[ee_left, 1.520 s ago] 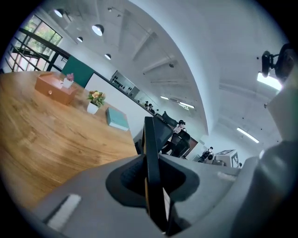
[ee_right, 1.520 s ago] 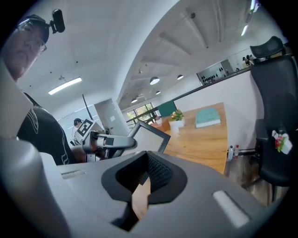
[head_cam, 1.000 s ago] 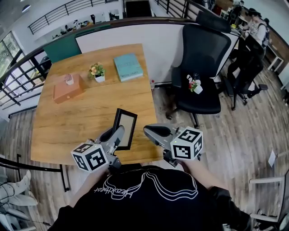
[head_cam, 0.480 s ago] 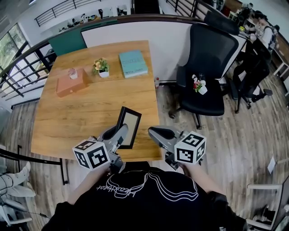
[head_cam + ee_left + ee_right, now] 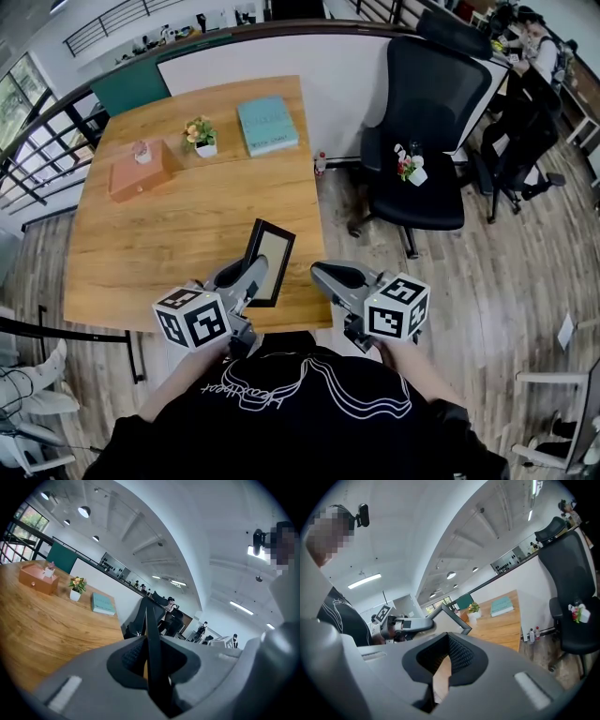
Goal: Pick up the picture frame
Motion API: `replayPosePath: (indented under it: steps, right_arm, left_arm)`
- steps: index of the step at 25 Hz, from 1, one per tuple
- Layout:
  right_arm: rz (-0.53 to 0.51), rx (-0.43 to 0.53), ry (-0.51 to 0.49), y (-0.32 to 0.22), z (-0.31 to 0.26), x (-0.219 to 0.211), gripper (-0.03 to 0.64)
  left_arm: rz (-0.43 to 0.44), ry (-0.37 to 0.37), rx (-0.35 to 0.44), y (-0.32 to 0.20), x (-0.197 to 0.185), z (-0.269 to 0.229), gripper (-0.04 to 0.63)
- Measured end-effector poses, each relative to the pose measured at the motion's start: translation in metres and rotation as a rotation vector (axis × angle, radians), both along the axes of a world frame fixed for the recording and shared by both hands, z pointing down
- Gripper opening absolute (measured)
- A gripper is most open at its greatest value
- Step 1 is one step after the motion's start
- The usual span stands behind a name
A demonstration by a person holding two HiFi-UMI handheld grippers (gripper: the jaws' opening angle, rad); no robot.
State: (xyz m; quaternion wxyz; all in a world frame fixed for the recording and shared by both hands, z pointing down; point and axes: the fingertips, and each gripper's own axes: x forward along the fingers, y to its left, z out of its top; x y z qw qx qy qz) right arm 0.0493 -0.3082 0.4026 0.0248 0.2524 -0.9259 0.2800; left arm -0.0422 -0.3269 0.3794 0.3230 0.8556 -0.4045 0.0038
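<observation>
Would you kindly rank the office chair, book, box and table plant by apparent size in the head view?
Largest: office chair.
Next: book and box, too alike to rank.
Smallest: table plant.

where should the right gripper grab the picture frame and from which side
Grip the picture frame on its thin black right-hand rail, coming from the right with the right gripper. The left gripper clamps its near left edge, so that rail is free.
</observation>
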Motion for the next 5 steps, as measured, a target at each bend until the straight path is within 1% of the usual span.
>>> replayPosePath:
  steps: [5]
  right_arm:
    - [0.011,-0.012,0.006,-0.0009,0.0062,0.0037,0.026]
  left_arm:
    - [0.003,-0.008,-0.001,-0.0022,0.003,0.0028,0.066]
